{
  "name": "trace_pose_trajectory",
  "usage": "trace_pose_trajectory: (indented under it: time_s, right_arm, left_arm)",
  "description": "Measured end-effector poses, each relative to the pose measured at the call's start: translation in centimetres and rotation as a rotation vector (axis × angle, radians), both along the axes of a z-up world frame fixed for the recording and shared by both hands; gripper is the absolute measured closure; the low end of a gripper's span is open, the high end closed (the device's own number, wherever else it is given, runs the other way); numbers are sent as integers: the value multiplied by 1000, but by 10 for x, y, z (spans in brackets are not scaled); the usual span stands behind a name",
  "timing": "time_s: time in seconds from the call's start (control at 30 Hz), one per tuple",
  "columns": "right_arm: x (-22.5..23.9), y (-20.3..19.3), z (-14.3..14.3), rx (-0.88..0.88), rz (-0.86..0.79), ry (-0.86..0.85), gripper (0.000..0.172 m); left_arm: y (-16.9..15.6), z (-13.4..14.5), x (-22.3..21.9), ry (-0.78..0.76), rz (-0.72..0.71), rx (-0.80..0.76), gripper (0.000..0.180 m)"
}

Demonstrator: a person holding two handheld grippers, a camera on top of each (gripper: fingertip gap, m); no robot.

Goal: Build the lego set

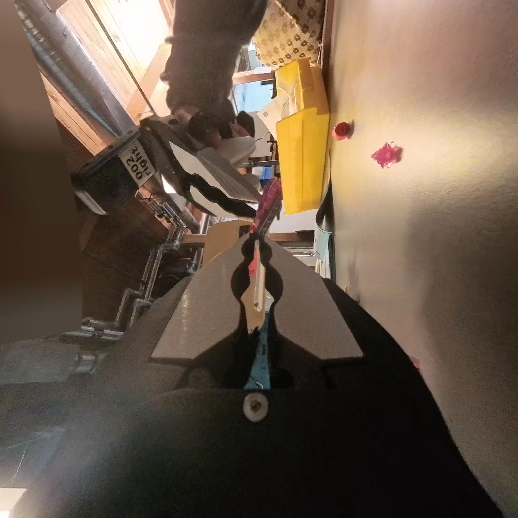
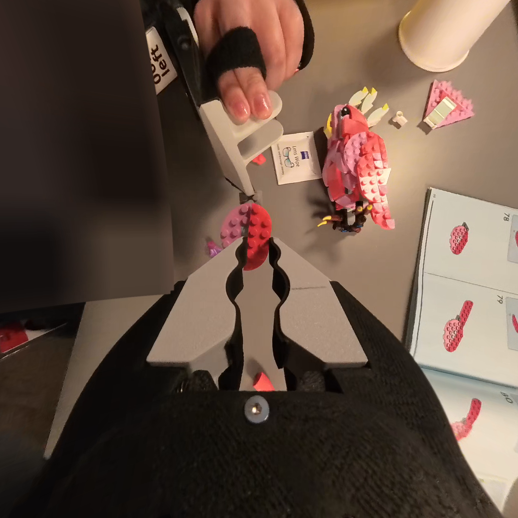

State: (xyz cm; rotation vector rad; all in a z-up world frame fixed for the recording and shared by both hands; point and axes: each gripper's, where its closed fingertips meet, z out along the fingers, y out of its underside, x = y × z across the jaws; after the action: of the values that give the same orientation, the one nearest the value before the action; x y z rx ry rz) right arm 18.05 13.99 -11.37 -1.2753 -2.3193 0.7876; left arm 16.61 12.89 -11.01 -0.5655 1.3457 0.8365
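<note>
1. Right wrist view: the right gripper (image 2: 256, 241) has its jaws set narrowly apart around the red half of a round studded brick assembly (image 2: 246, 232), half pink and half red, held above the grey table (image 2: 364, 266). The red plate fills the gap between the two black pads (image 2: 273, 252), which sit against its edges.
2. The left gripper (image 2: 250, 196) comes in from above, under a person's hand (image 2: 249, 56), and its tips are closed on the far edge of the same assembly, at a small grey part.
3. Left wrist view: the left gripper (image 1: 256, 237) shows its fingertips all but together, pinching the thin edge of the assembly (image 1: 267, 201), seen edge-on, while the right gripper's tips meet the piece from the left.
4. Lying near on the table are a pink and red brick bird (image 2: 358, 168), a white sachet (image 2: 295, 158), an open instruction booklet (image 2: 462, 280), a pink wedge plate (image 2: 448, 108) and a paper cup (image 2: 443, 30).
</note>
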Motion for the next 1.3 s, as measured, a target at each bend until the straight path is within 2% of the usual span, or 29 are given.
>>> trace_pose_trajectory:
  time_s: [0.23, 0.77, 0.87, 1.0, 1.07, 1.13, 1.23, 1.3]
  right_arm:
    - [0, -4, 6, 48, 62, -53, 159]
    - [-1, -12, 18, 67, 108, -39, 158]
    - [-1, -8, 17, 86, 89, -39, 157]
    - [4, 11, 19, 69, -24, 23, 153]
    - [7, 28, 11, 25, -133, 55, 151]
    - [7, 38, -11, -40, -209, 50, 147]
    - [3, 45, -50, -60, -243, 19, 142]
    - [-4, 41, -65, -110, -239, 15, 140]
  left_arm:
    - [-5, 8, 1, -17, -11, 40, 178]
    - [-11, 19, 0, -52, -19, 77, 178]
    - [-8, 17, -3, -42, -5, 66, 178]
    - [-5, -2, -7, 28, -20, -54, 179]
    - [-5, -10, -7, 54, -29, -107, 179]
    - [-6, -18, -5, 66, -42, -159, 179]
    - [-6, -27, -4, 86, -54, -206, 179]
    - [-6, -29, -4, 87, -57, -227, 179]
